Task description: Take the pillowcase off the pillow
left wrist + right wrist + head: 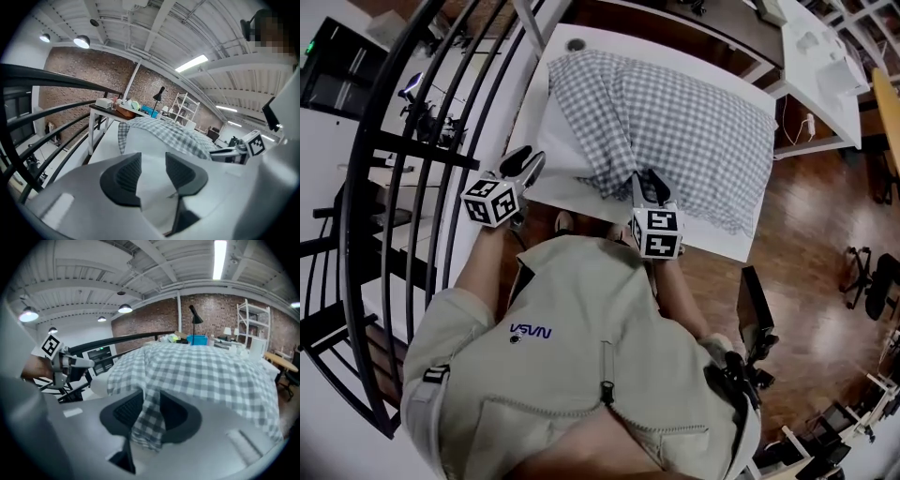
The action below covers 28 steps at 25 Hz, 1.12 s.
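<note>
Cloth this thin and limp should bunch and slide rather than resist, and the pillow inside looks soft and light. The checked pillowcase covers most of the pillow, which lies on the table. At the table's near edge, the right gripper has its jaws apart with a fold of pillowcase loose between them. The left gripper, jaws also apart, straddles the bare pillow end. Both are sensible places to grip.

I see soft woven cloth on the pillowcase, a smooth matt table, glossy wood floor, black metal railing.
</note>
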Available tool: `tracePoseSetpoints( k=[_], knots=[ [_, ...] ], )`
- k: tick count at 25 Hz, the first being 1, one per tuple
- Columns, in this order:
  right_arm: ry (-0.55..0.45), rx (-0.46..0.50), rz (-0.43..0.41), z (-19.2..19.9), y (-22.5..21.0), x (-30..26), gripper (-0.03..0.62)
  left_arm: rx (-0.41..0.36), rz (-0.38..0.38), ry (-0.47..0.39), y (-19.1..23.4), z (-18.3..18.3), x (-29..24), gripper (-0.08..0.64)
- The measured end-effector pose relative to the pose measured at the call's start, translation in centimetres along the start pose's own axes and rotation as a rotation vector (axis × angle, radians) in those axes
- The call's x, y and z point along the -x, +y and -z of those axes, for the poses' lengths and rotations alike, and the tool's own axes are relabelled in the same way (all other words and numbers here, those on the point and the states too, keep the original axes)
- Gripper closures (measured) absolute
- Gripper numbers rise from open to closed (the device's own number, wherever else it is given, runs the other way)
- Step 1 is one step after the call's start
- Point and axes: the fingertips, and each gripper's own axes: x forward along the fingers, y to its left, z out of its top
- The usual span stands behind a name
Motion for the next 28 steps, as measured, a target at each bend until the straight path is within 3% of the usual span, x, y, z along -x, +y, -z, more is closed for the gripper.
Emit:
tracePoseSetpoints(
  k=[4,10,15,21,25,28],
  knots=[
    [-0.087,0.006,-0.060,-2.5,0.3,1.8,0.472,-0.046,-0.039,0.015,0.3,-1.1,-1.3,0.397],
    [-0.173,0.038,-0.065,-7.7,2.5,2.0,0.472,-0.097,0.006,0.065,2.5,-2.7,-4.0,0.383],
    [-0.147,0.173,-0.057,-12.0,5.5,-0.9,0.472,-0.098,0.108,0.145,3.8,-3.3,-7.7,0.305],
    [-0.063,0.245,-0.027,-15.7,6.4,-6.4,0.472,-0.015,0.282,0.221,2.3,-3.2,-11.1,0.285],
    [0.015,0.279,-0.019,-15.9,6.4,-9.5,0.442,-0.015,0.327,0.211,1.0,-3.3,-10.9,0.417],
    [0.113,0.385,-0.033,-15.1,6.5,-12.5,0.395,-0.030,0.311,0.160,0.1,-3.9,-10.1,0.468]
  ],
)
